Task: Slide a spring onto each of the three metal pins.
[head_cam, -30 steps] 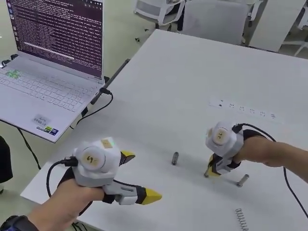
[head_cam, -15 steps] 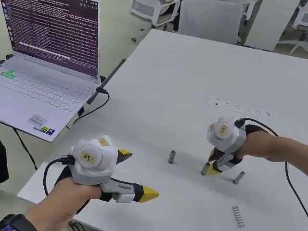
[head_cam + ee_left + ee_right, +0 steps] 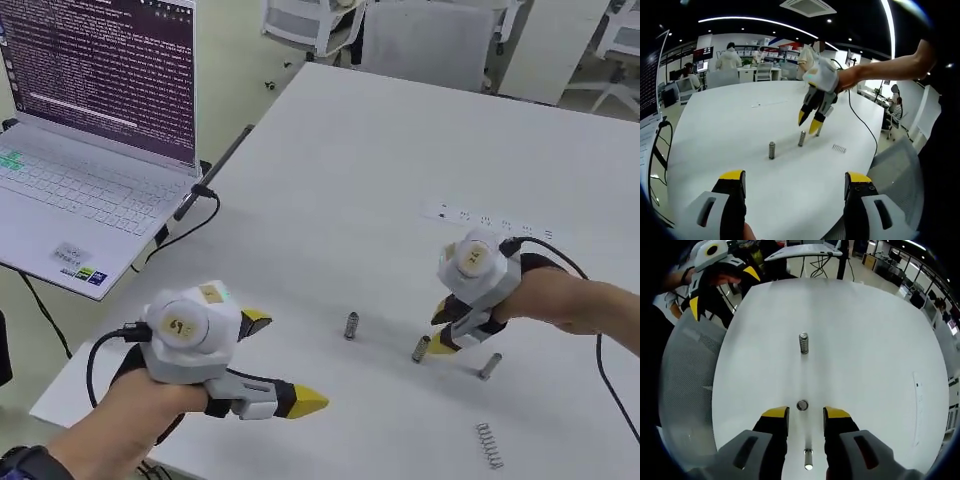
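Three short metal pins stand on the white table [image 3: 380, 180]. The left pin [image 3: 351, 325] wears a spring, and so does the middle pin [image 3: 421, 348], as far as I can tell. The right pin [image 3: 489, 366] looks bare. A loose spring [image 3: 487, 445] lies near the front edge. My right gripper [image 3: 440, 328] hovers just right of the middle pin, open by a narrow gap with nothing in it. In the right gripper view the middle pin [image 3: 802, 404] stands just ahead of the right gripper [image 3: 806, 415]. My left gripper [image 3: 280, 360] is wide open at the front left, empty.
An open laptop [image 3: 90, 120] sits at the far left with a cable [image 3: 190, 225] trailing onto the table. A white power strip [image 3: 480, 217] lies behind the pins. Chairs stand beyond the far edge. In the left gripper view, people sit at other desks in the background.
My right gripper has lifted slightly up and away from the middle pin it was touching. The left gripper has stayed put; the head camera has shifted a little.
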Tool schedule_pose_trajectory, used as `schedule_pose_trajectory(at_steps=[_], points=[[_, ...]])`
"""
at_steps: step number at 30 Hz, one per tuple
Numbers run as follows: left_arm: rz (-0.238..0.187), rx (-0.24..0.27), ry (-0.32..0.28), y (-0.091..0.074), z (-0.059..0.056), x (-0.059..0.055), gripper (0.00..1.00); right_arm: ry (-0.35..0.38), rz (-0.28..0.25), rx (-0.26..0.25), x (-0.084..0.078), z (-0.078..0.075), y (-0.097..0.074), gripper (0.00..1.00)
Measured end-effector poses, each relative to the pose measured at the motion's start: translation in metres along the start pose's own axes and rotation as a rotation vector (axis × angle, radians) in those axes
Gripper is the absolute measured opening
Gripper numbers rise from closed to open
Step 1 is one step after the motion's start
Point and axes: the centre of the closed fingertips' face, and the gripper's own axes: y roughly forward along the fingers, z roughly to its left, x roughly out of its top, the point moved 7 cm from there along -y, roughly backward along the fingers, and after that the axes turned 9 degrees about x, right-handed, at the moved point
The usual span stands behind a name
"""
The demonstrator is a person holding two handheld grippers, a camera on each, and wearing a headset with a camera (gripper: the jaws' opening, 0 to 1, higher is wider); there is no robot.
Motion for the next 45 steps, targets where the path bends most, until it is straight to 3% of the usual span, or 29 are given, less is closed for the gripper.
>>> schedule_pose_trajectory(at_steps=[22,33,45], points=[[-0.005,-0.001,-0.004,0.001,0.000,0.002,0.78,0.139,-0.272,-0.071,-0.003,0.015,-0.025,0.32],[-0.013,0.004,-0.006,-0.001,0.002,0.004,0.78,0.193,-0.357,-0.088,-0.011,0.025,-0.033,0.41],[-0.014,0.007,-0.003,-0.002,0.004,0.006,0.79,0.250,-0.408,-0.103,-0.027,0.038,-0.037,0.52]])
